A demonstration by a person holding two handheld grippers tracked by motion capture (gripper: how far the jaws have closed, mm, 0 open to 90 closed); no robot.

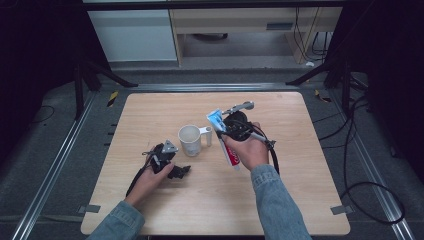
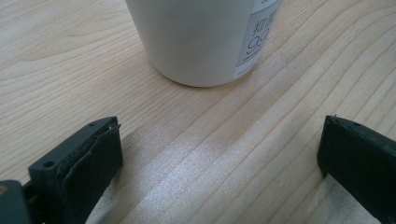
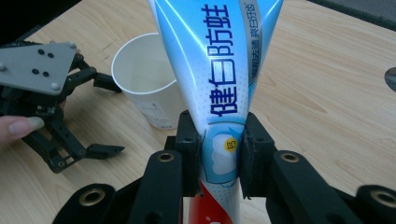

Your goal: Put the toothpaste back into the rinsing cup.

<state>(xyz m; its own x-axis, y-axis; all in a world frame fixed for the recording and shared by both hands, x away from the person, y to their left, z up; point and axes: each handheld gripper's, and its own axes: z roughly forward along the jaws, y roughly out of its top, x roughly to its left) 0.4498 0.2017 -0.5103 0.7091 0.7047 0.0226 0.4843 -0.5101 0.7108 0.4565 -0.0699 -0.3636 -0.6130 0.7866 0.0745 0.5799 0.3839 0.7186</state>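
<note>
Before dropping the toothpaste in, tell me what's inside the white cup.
The white cup looks empty: bare inner wall shows. The toothpaste tube, clamped in the right gripper, covers its right side.

One white mug [image 1: 190, 140] stands at the table's [image 1: 150, 110] centre. One toothpaste tube [image 3: 212, 84] lies toward three o'clock of it. Two grippers: left gripper [image 1: 181, 171], right gripper [image 3: 219, 154].

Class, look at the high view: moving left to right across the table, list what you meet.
Left claw → white mug → toothpaste tube, clamped in the right claw.
</note>
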